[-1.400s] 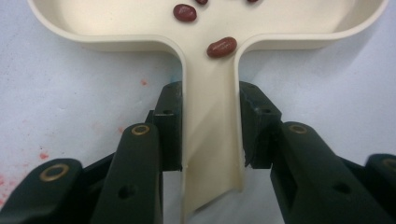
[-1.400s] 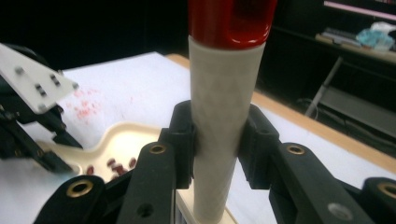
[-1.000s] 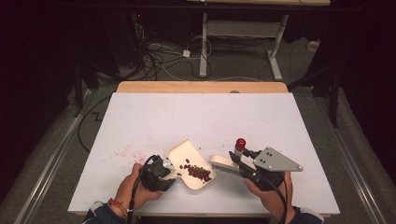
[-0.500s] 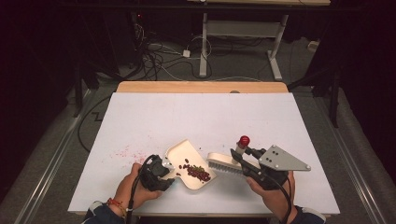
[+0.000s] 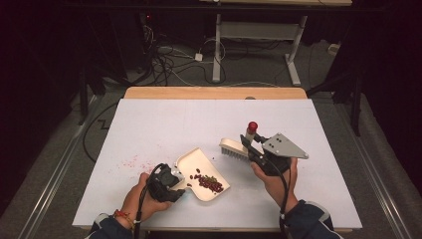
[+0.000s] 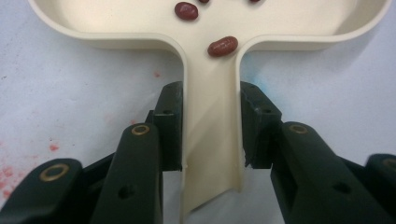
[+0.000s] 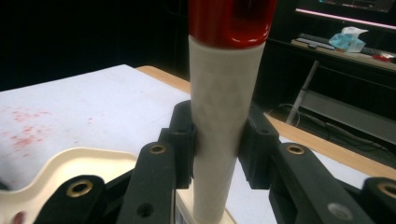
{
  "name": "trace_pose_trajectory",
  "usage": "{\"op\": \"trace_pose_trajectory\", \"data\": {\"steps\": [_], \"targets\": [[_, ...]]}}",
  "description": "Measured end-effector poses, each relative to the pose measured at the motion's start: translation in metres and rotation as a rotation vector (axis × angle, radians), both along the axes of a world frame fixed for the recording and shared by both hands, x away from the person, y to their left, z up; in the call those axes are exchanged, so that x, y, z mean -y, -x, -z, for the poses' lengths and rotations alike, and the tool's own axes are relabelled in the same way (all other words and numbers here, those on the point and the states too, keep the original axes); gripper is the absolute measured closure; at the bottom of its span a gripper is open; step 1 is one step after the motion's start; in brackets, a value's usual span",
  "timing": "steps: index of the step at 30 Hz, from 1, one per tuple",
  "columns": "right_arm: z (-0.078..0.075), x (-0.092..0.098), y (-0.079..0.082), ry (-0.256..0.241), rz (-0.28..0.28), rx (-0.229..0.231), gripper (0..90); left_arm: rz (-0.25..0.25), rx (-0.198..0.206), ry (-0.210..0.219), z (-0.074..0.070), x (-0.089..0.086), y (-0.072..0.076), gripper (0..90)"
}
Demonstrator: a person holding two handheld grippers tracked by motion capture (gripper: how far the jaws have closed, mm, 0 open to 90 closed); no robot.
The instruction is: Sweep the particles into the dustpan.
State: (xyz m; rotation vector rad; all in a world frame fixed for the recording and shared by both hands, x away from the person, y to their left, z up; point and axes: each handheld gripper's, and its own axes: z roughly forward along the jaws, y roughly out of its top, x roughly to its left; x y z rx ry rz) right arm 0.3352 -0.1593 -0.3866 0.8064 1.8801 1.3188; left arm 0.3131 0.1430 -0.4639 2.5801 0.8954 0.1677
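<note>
A cream dustpan (image 5: 199, 167) lies on the white table, front centre, with a heap of dark red beans (image 5: 209, 183) in it. My left gripper (image 5: 179, 180) is shut on the pan's handle (image 6: 212, 140), its jaws pressing both sides, and loose beans (image 6: 222, 45) lie just past the handle. To the right, my right gripper (image 5: 248, 145) is shut on the cream handle (image 7: 224, 116) of a hand brush, which has a red cap (image 7: 231, 18). The brush head (image 5: 233, 148) hangs just right of the pan's far corner, apart from it.
Faint red stains (image 5: 129, 162) mark the white sheet left of the pan. A wooden strip (image 5: 214, 92) runs along the table's far edge. Beyond it are a dark floor, cables and desk legs (image 5: 216, 50). The pan's corner (image 7: 70, 172) shows under the right gripper.
My right gripper has carried the brush up and away from the pan's right edge. The left gripper and the dustpan have stayed put.
</note>
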Motion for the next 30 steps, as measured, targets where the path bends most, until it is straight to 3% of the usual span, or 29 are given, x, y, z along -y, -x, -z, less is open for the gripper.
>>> {"op": "trace_pose_trajectory", "data": {"steps": [5,7,15,19,22,30], "targets": [[0.008,-0.015,-0.012,0.011,0.026,0.01,69.3,-0.022,0.0,0.013,0.0,-0.004,-0.002,63.0],[0.009,-0.022,-0.011,0.02,0.01,0.01,69.3,-0.027,-0.002,0.016,0.001,-0.005,-0.002,63.0],[0.012,-0.051,0.015,0.101,-0.075,0.01,69.1,-0.045,0.001,0.015,0.001,-0.007,-0.003,63.0],[0.005,-0.057,0.03,0.062,-0.154,-0.031,69.3,-0.05,0.0,0.015,0.002,-0.008,-0.004,63.0],[-0.002,-0.059,0.039,0.045,-0.189,-0.026,69.3,-0.052,0.004,0.012,0.001,-0.008,-0.004,62.9],[-0.014,-0.044,0.04,0.007,-0.175,-0.003,69.3,-0.066,0.009,0.016,0.002,-0.011,-0.006,62.9]]}}
